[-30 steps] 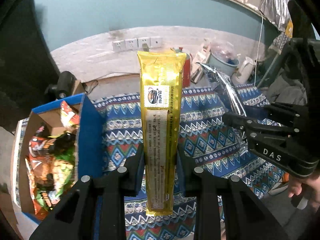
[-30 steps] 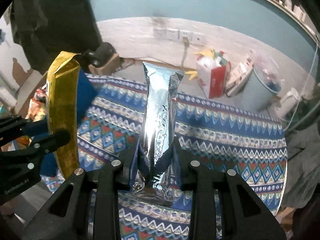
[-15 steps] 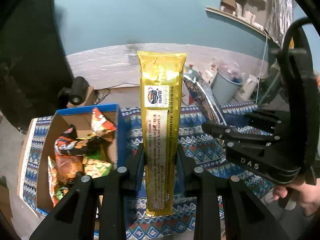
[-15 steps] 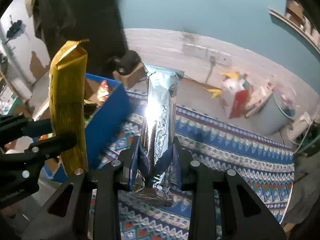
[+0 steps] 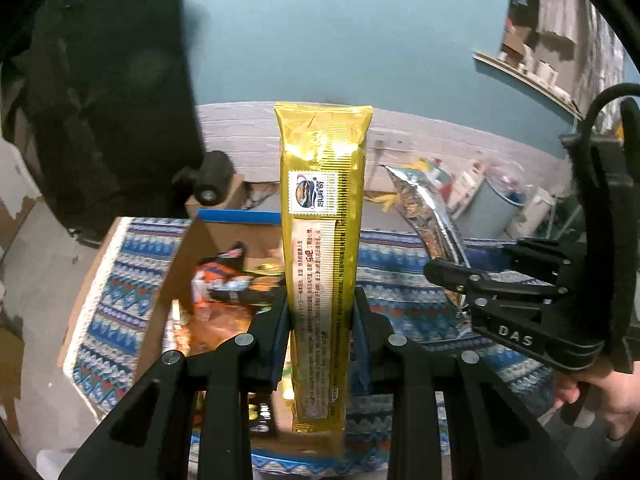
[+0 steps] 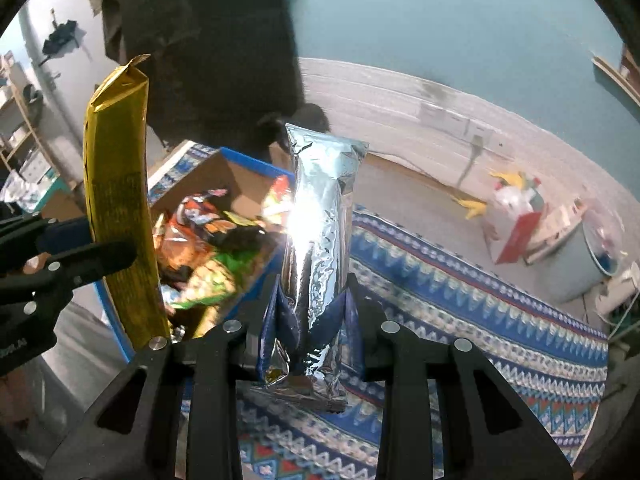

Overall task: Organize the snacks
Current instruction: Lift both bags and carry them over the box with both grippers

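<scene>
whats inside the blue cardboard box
The blue cardboard box holds a loose pile of orange and green snack bags. The gold packet covers its near corner, so the bottom and anything beneath the pile stay hidden.

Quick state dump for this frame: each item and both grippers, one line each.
Left hand-held gripper: shut on the long gold foil snack packet.
Long gold foil snack packet: held upright, sealed, over the box.
Right hand-held gripper: shut on the long silver foil snack packet.
Long silver foil snack packet: held upright, sealed.
Blue-rimmed cardboard box: open, holds snack bags.
</scene>
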